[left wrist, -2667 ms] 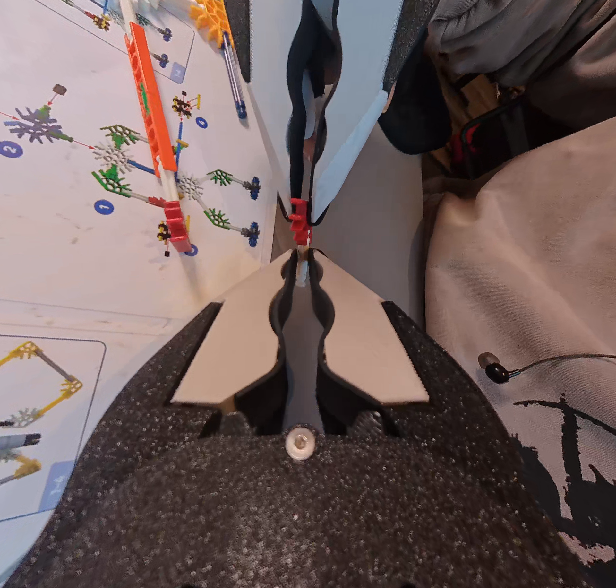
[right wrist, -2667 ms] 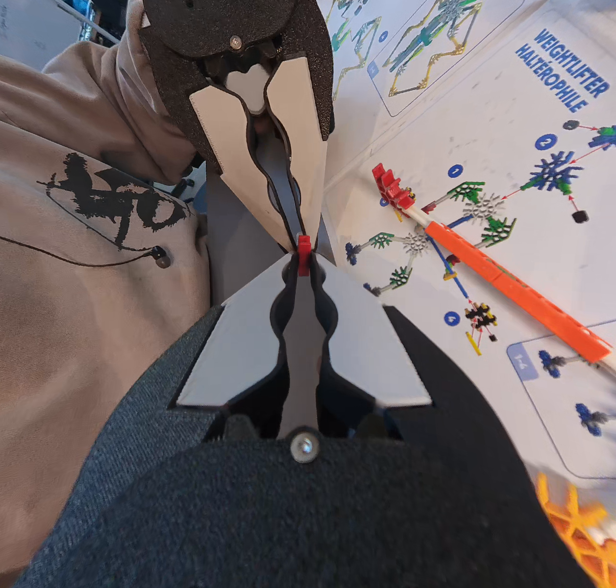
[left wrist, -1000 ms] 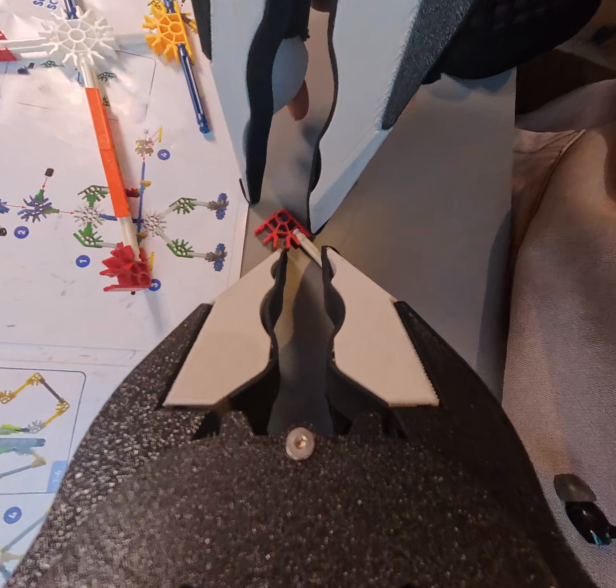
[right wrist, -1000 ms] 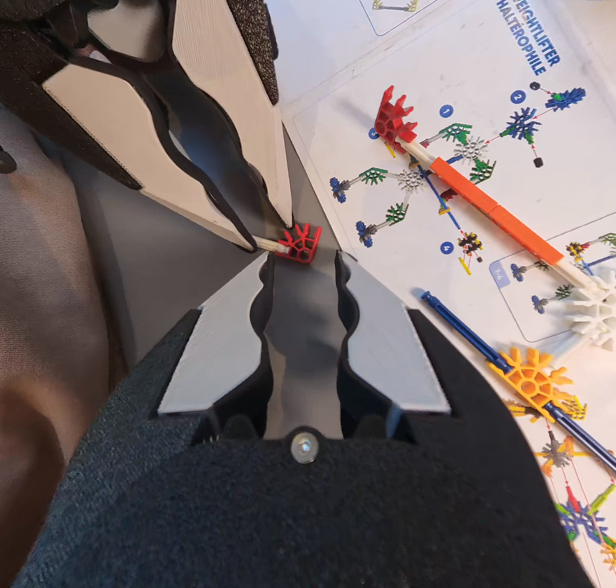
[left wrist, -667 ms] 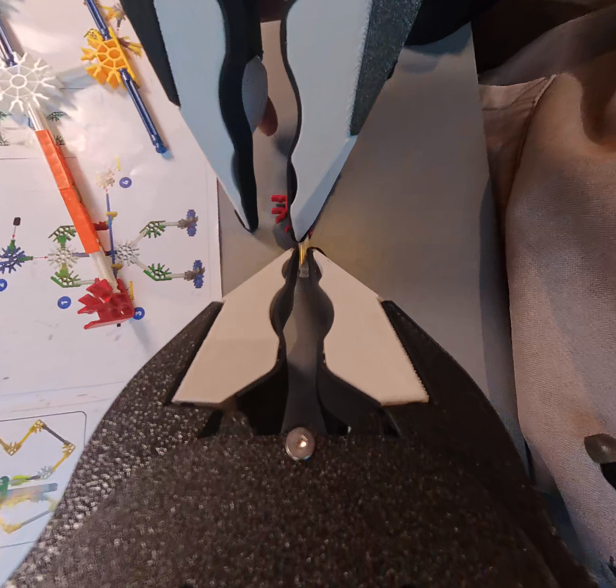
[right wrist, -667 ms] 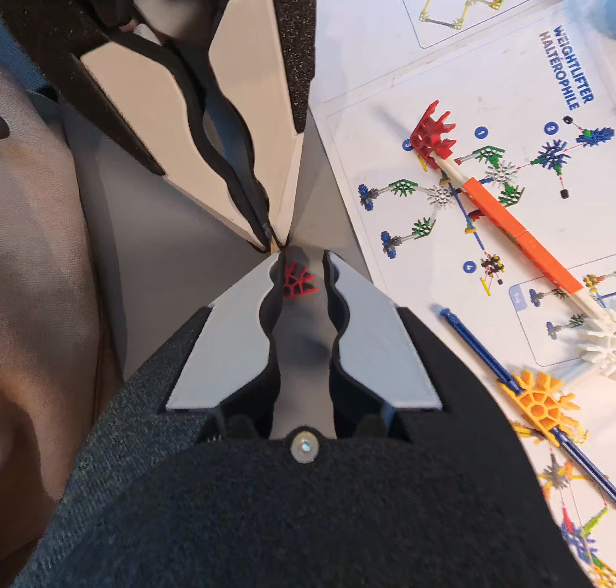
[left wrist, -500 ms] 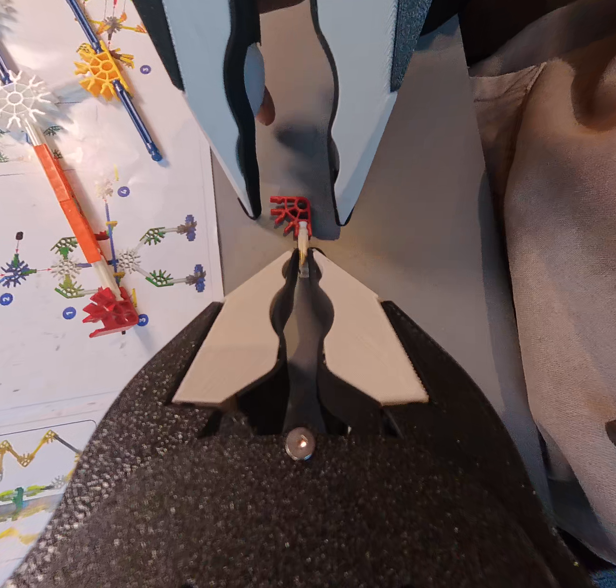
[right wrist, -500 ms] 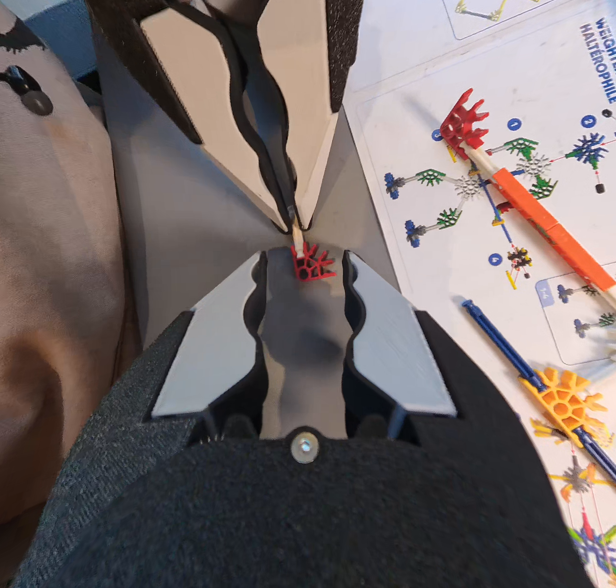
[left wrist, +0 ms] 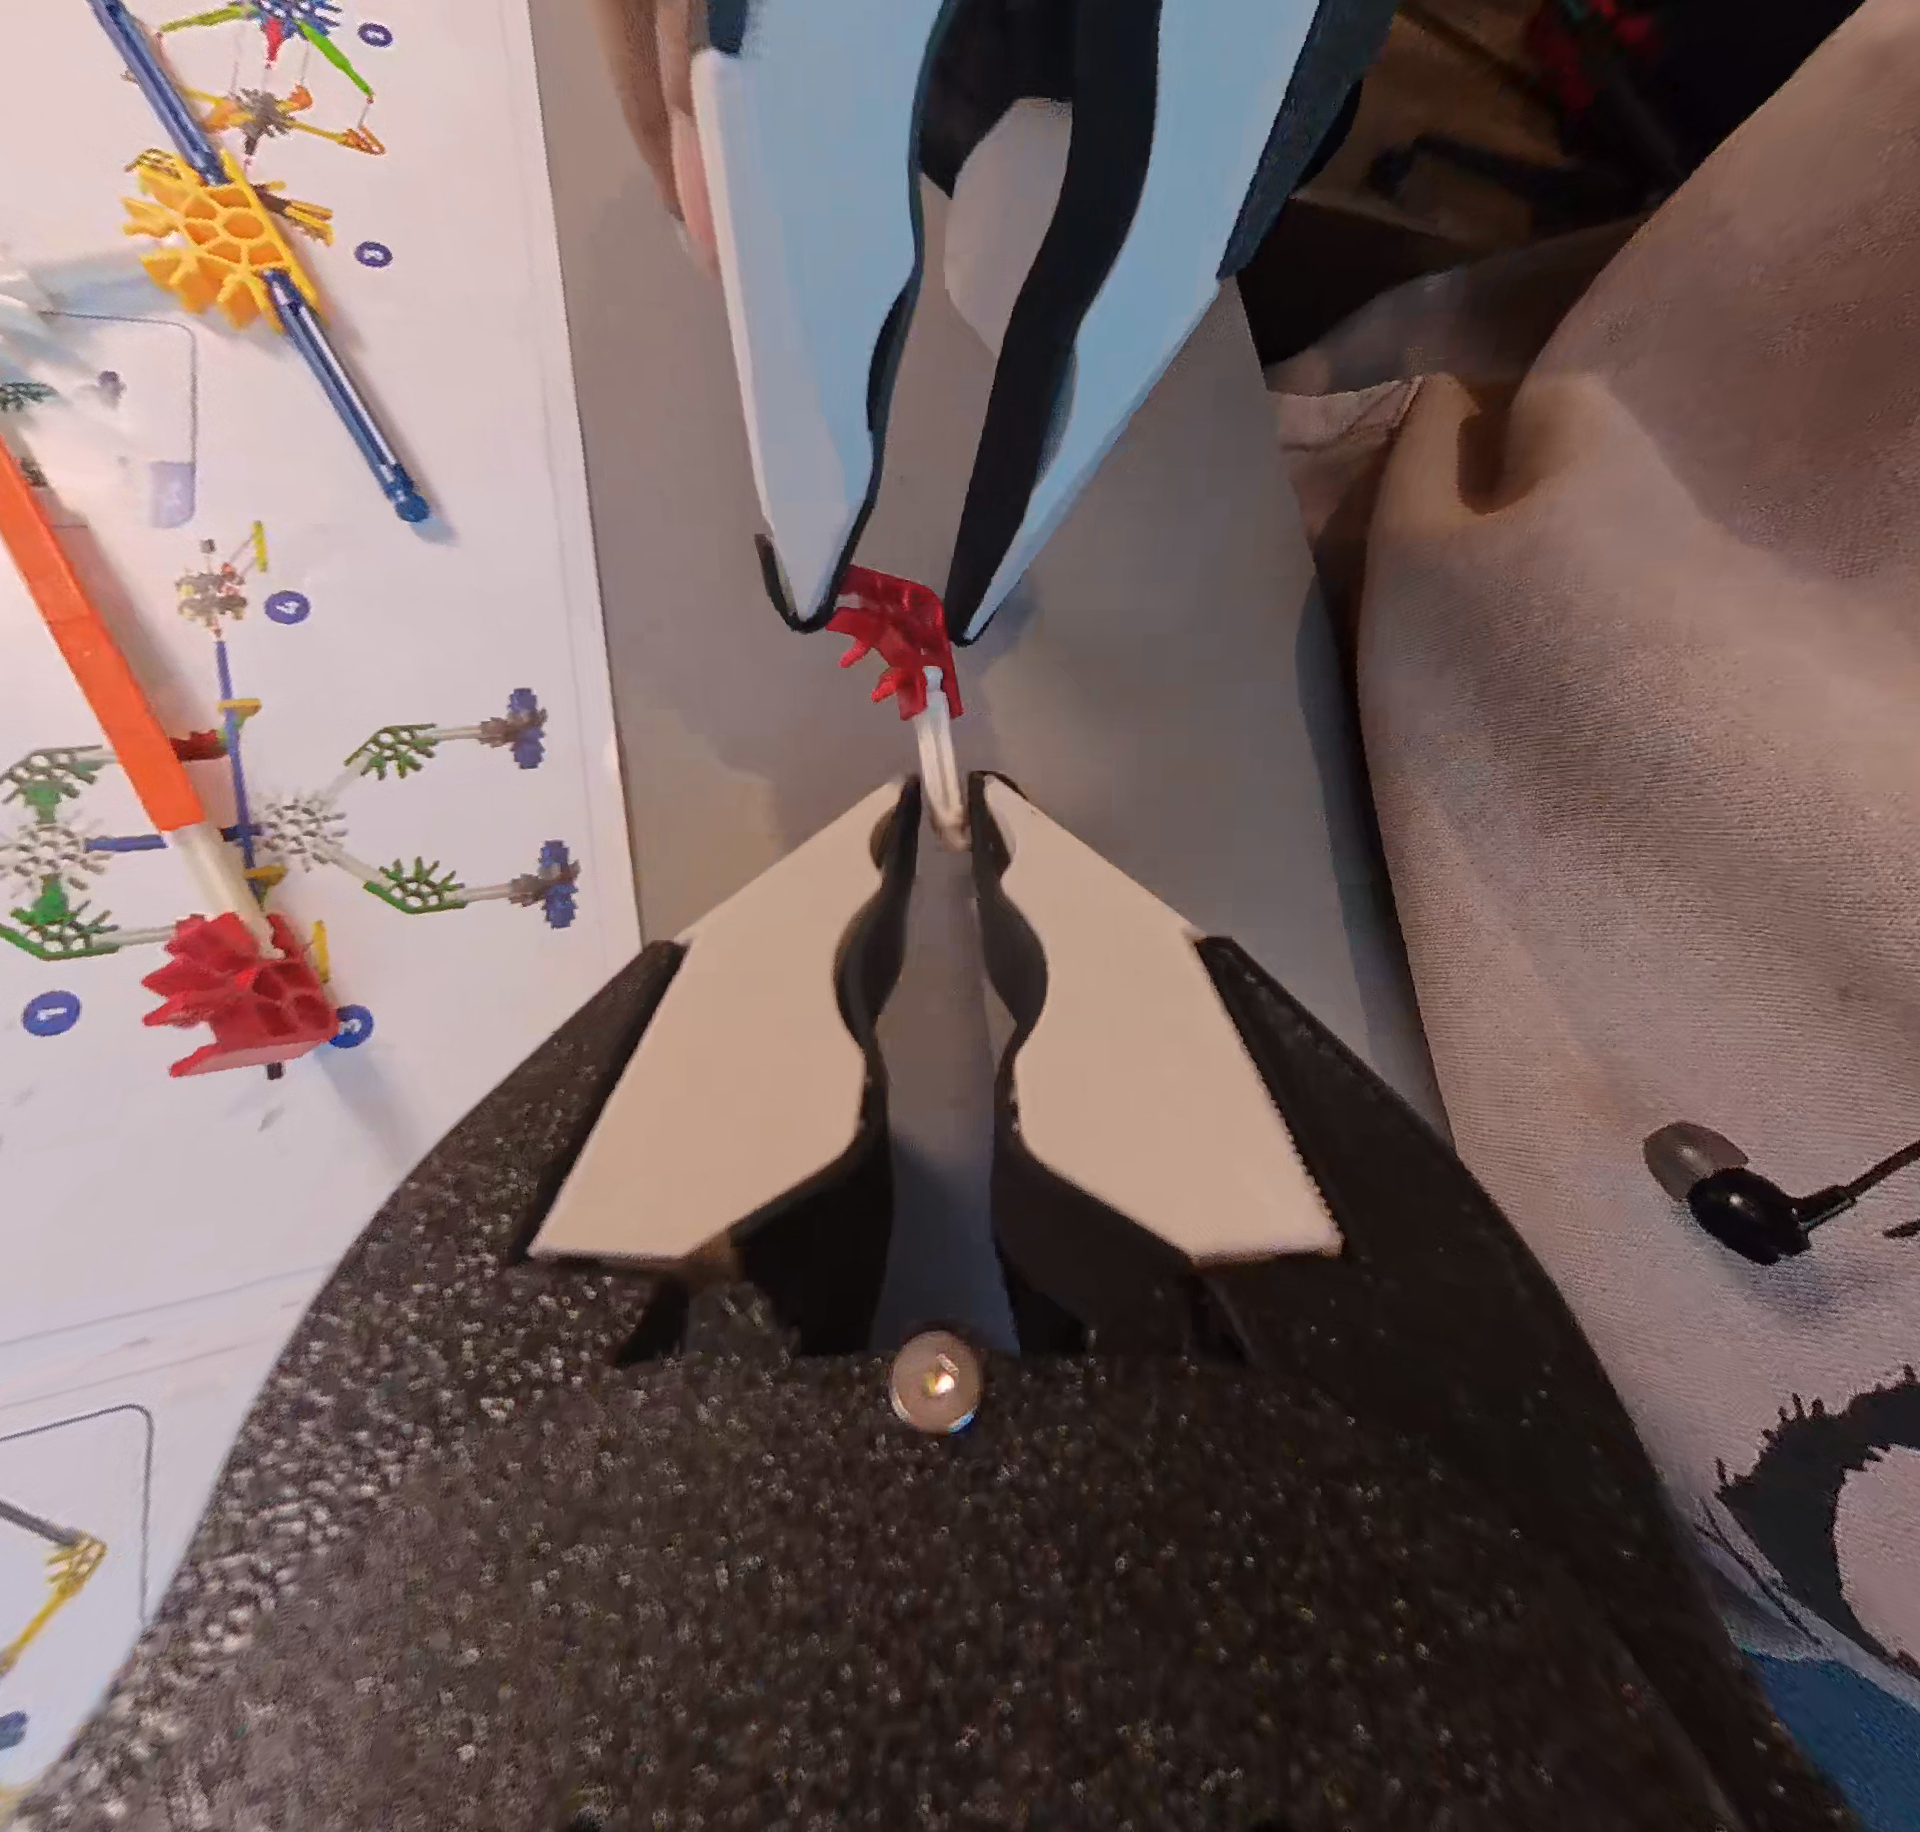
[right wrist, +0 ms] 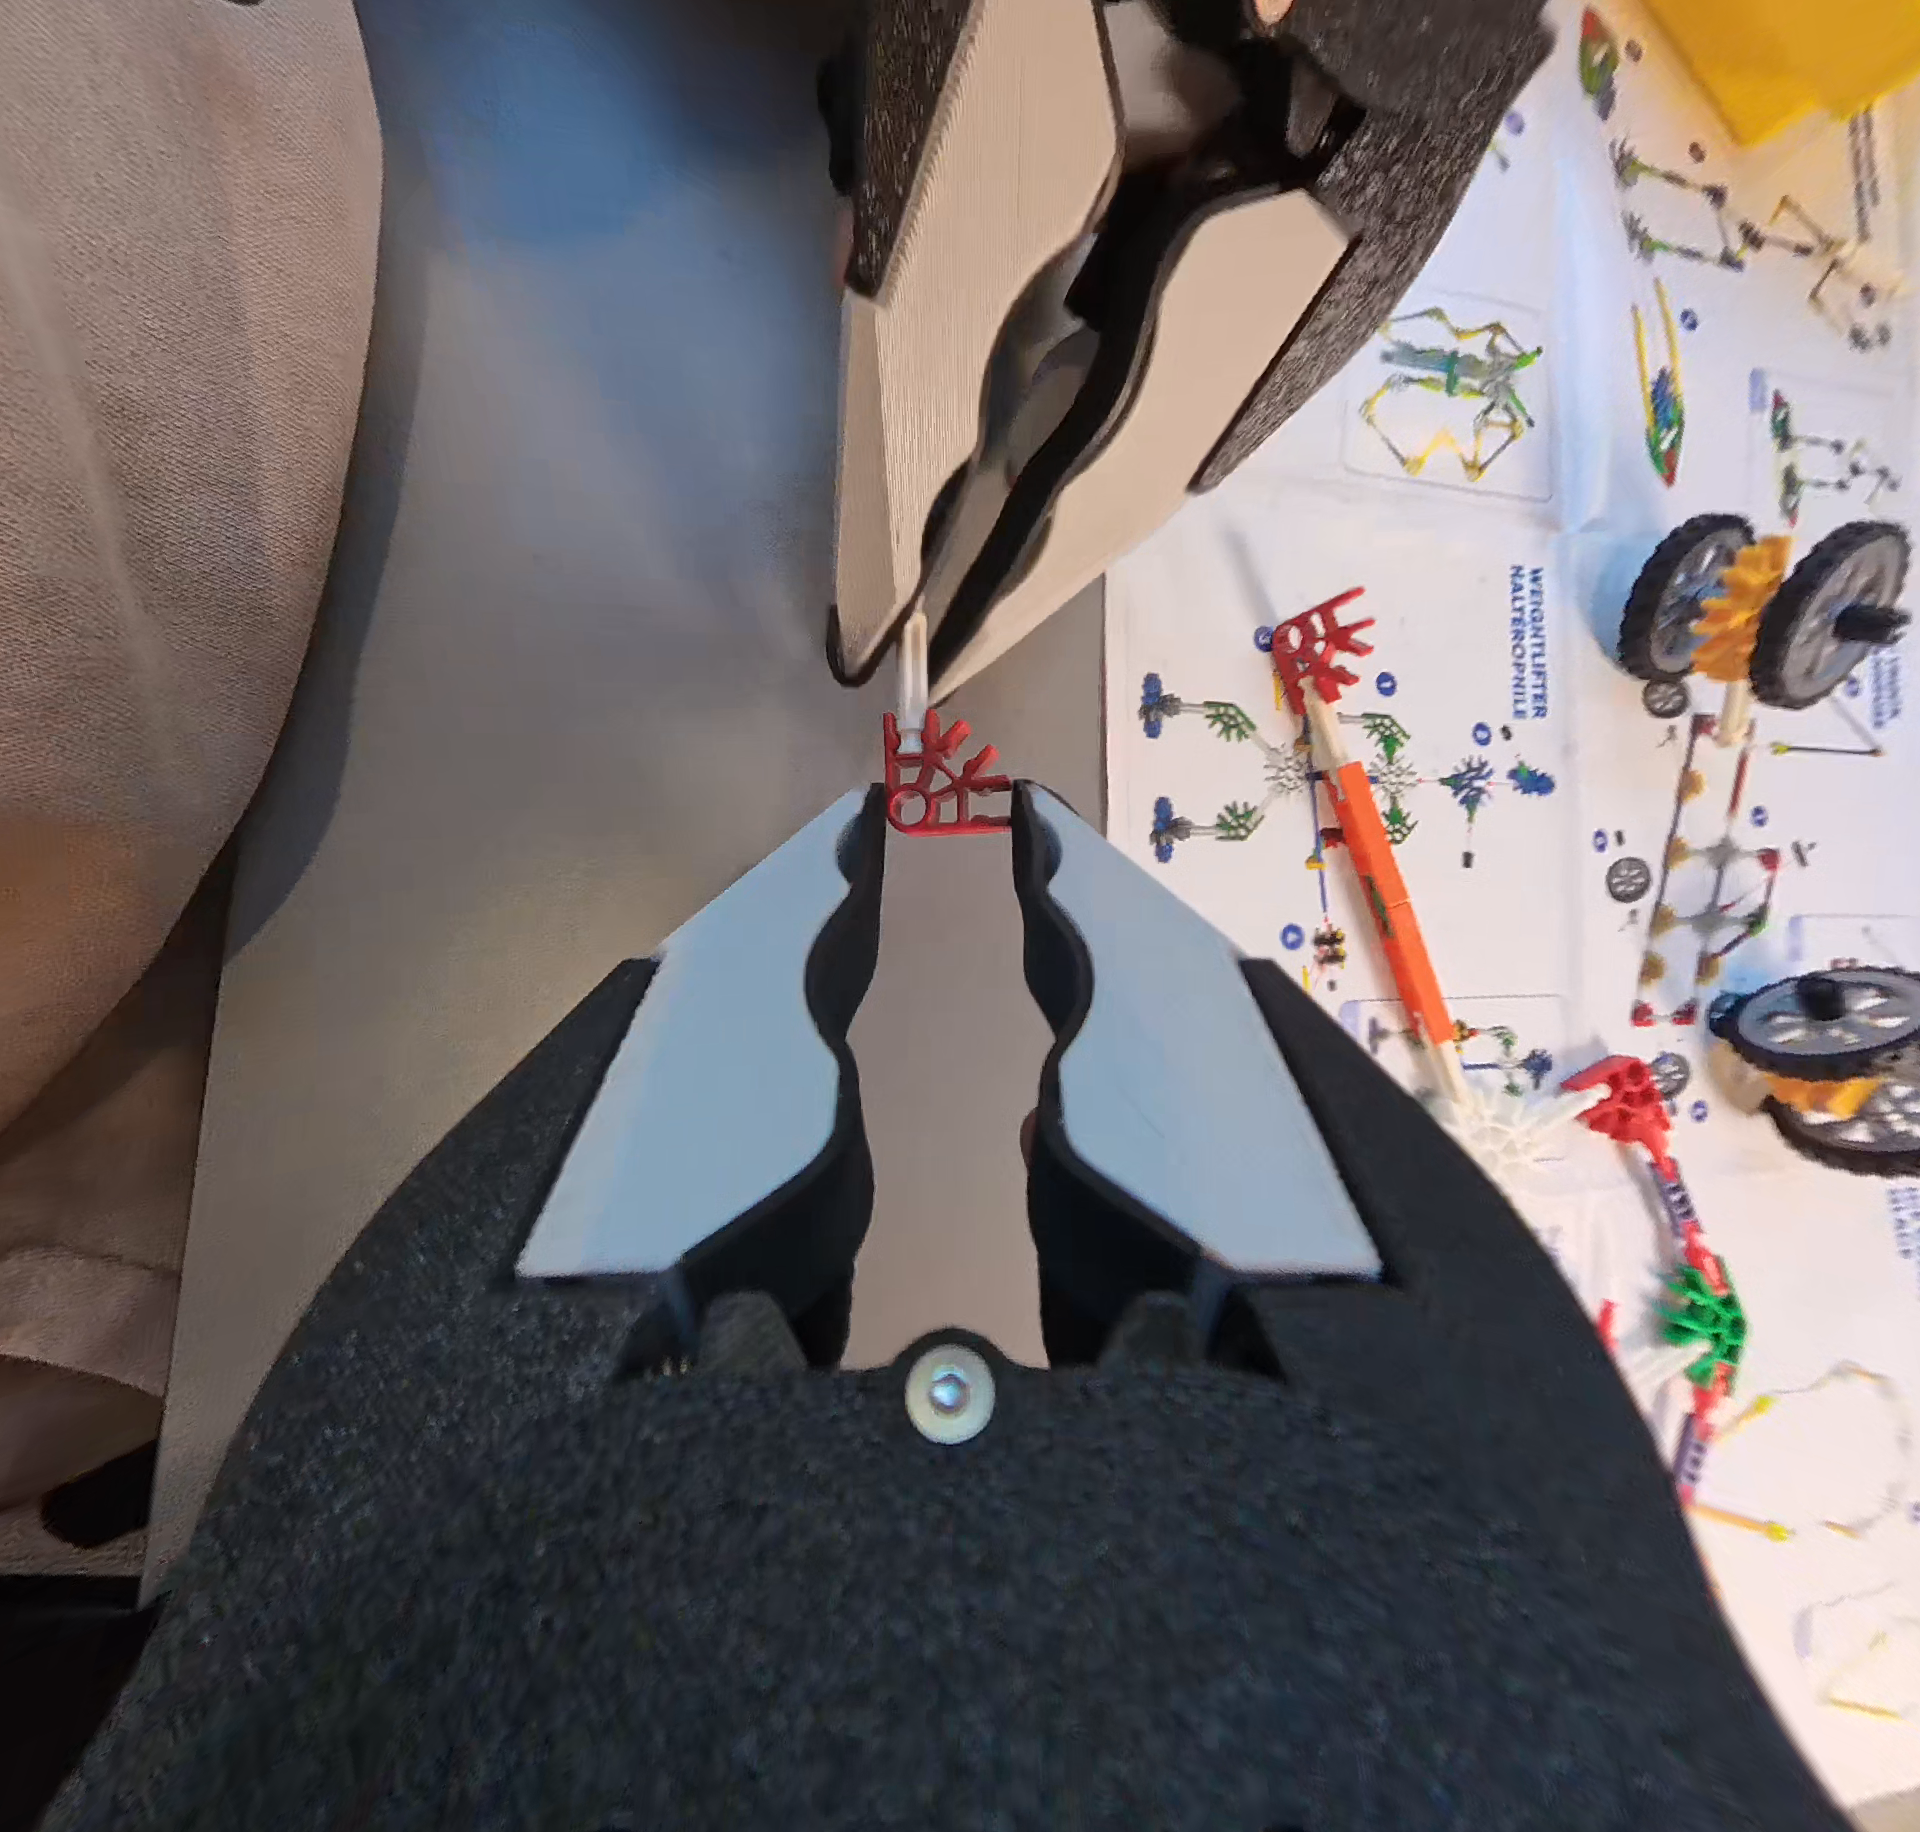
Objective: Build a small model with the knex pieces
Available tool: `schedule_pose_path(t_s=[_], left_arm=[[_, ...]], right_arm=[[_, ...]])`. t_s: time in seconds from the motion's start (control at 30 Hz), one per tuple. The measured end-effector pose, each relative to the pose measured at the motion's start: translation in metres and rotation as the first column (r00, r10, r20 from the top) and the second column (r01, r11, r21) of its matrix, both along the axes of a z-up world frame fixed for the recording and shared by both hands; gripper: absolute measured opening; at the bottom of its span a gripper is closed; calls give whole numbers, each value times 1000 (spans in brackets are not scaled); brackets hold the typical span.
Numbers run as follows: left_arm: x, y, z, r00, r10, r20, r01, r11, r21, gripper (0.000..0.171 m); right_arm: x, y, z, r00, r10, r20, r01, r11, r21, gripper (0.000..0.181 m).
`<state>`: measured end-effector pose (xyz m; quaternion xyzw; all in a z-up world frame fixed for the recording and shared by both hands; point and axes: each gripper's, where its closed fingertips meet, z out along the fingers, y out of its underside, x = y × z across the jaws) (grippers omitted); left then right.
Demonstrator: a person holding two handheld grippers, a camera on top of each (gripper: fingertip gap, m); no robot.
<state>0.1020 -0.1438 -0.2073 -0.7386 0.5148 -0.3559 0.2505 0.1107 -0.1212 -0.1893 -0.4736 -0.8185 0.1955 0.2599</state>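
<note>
My left gripper (left wrist: 943,793) is shut on a short white rod (left wrist: 938,756). The rod's far end is plugged into a small red fan-shaped connector (left wrist: 896,637). My right gripper (right wrist: 948,803) grips that red connector (right wrist: 940,787) by its two side edges, with both fingertips touching it. In the right wrist view the left gripper (right wrist: 902,658) comes in from above with the white rod (right wrist: 912,670) sticking out of its tips. The two grippers face each other tip to tip above the grey table (right wrist: 582,577), close to the person's beige sweatshirt (left wrist: 1621,743).
A white instruction sheet (right wrist: 1475,951) lies on the table. On it lie an orange rod (right wrist: 1387,909) with a red connector (right wrist: 1317,652), a yellow connector (left wrist: 216,242) on a blue rod, wheel assemblies (right wrist: 1766,619) and a yellow box (right wrist: 1766,6). An earbud (left wrist: 1735,1211) hangs on the sweatshirt. Only a small space, under 4 cm, lies between the two pairs of fingers.
The right gripper, open around the red connector half a second ago, has closed on its sides. Both grippers have turned, and more of the sheet shows in the right wrist view.
</note>
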Motion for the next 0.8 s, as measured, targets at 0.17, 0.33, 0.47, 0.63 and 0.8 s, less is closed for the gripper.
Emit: schedule_pose_path(t_s=[0.17,0.33,0.47,0.63,0.8], left_arm=[[0,9,10,999,20,40,-24,996,83,3],[1,26,28,990,82,118,-105,974,203,3],[2,32,32,986,112,121,-141,952,272,3],[3,35,31,984,141,114,-167,946,276,3],[8,32,31,974,179,141,-200,968,151,4]], right_arm=[[-7,3,25,991,-74,-112,56,986,-157,18],[-9,14,41,929,-345,-137,177,737,-653,34],[-9,16,43,893,-439,-102,184,562,-806,16],[-6,19,38,891,-448,-70,227,575,-786,5],[-3,21,35,890,-446,97,303,418,-856,4]])
